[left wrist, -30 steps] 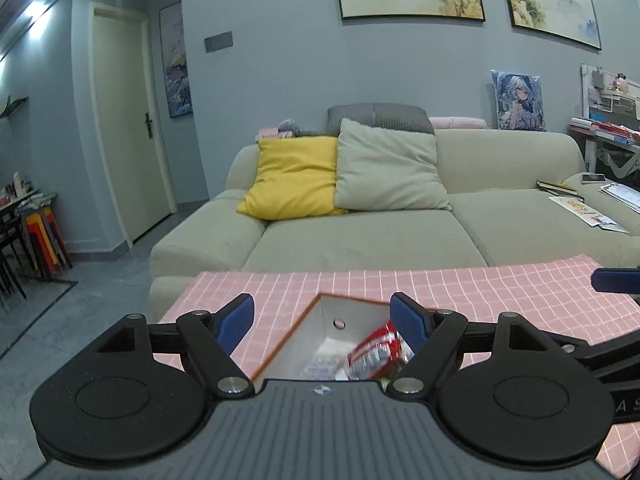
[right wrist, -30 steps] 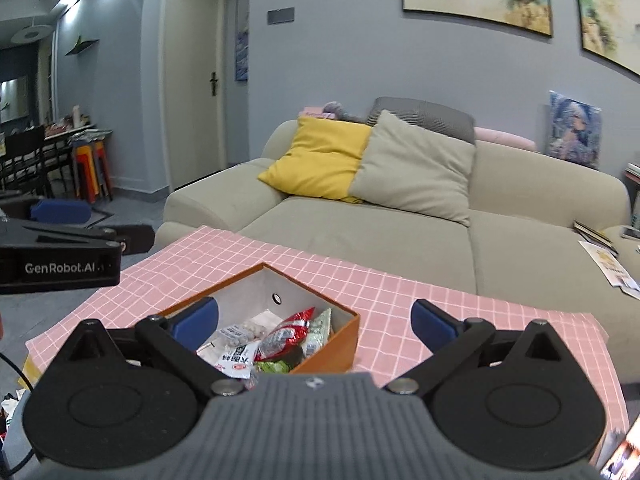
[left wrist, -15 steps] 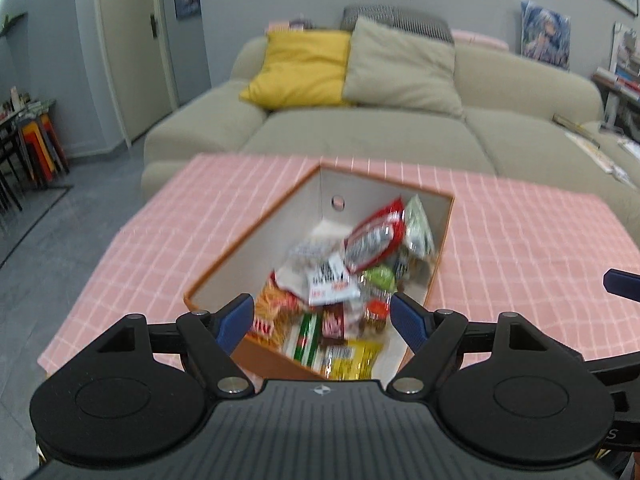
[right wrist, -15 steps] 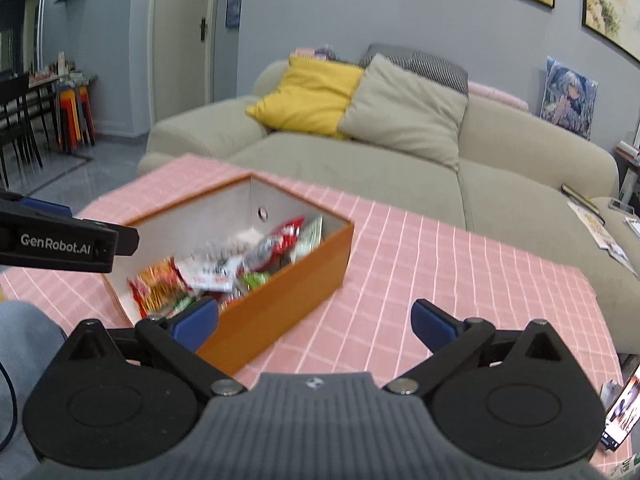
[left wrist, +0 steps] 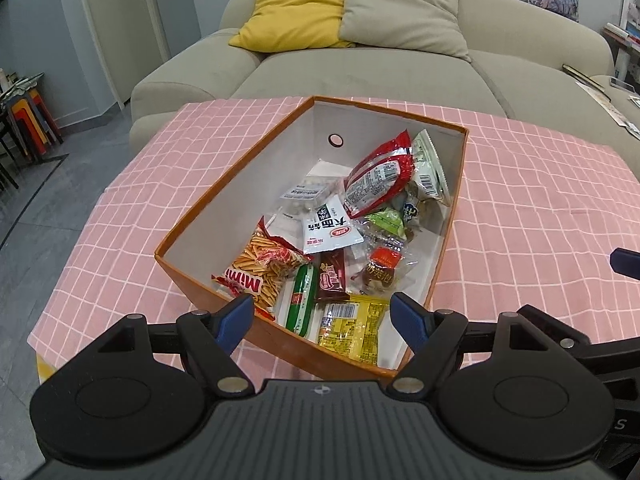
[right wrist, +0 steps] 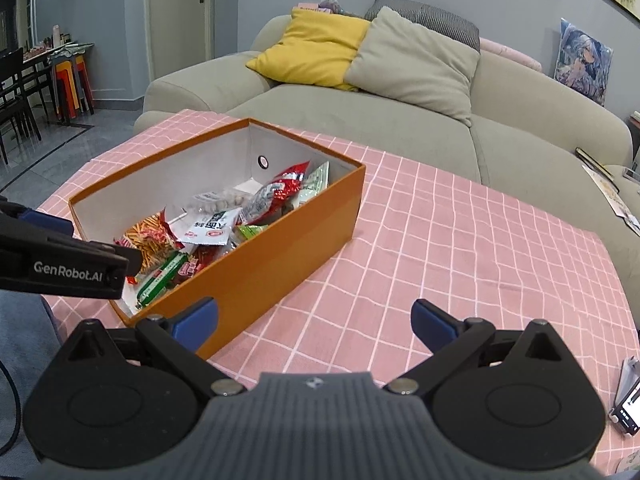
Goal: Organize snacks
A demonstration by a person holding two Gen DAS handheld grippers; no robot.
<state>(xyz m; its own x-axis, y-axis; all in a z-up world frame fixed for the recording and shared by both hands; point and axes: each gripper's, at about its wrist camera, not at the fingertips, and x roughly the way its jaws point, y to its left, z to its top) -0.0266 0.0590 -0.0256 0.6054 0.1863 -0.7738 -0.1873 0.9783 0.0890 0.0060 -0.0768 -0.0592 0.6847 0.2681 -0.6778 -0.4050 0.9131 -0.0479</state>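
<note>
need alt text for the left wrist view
An open orange box of mixed snack packets sits on a pink checked tablecloth, with the open, empty left claw hovering over its near end. A beige sofa stands behind.

One orange box point(left wrist: 224, 200), two sofa cushions point(left wrist: 298, 16), roughly ten snack packets point(left wrist: 378, 180).

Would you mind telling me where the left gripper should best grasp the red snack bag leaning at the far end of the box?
Probably the red snack bag by its crimped top edge, from above: it leans raised above the other packets in the orange box, so the open left gripper can pinch that flat seal.
</note>
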